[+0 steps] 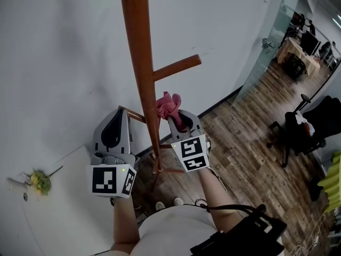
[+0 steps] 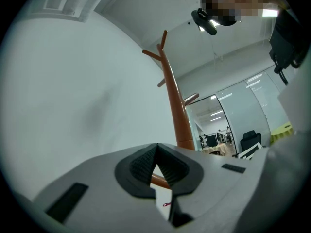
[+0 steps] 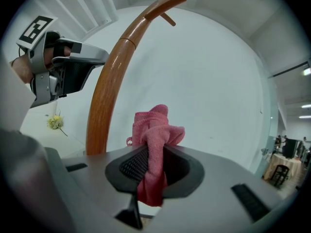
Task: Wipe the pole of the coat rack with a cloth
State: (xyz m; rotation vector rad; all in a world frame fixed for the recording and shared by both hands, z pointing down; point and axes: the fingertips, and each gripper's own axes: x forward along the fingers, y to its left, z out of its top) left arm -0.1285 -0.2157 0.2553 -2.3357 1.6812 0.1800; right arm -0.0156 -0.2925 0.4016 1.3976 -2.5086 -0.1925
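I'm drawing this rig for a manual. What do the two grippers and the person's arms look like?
Both the left gripper and right gripper are pale grey shells with black ribbed pads inside the jaws. Each carries a cube of black-and-white square markers. No sleeves cover the forearms; the person wears a white top.

- No words, numbers or brand names can be read in any view;
- the only sign-like marks are black-and-white square coded patterns, not legible as text;
- they stand on the left cube (image 1: pixel 112 180) of the left hand-held gripper (image 1: pixel 122 112);
- and on the right cube (image 1: pixel 192 153) of the right hand-held gripper (image 1: pixel 178 116).
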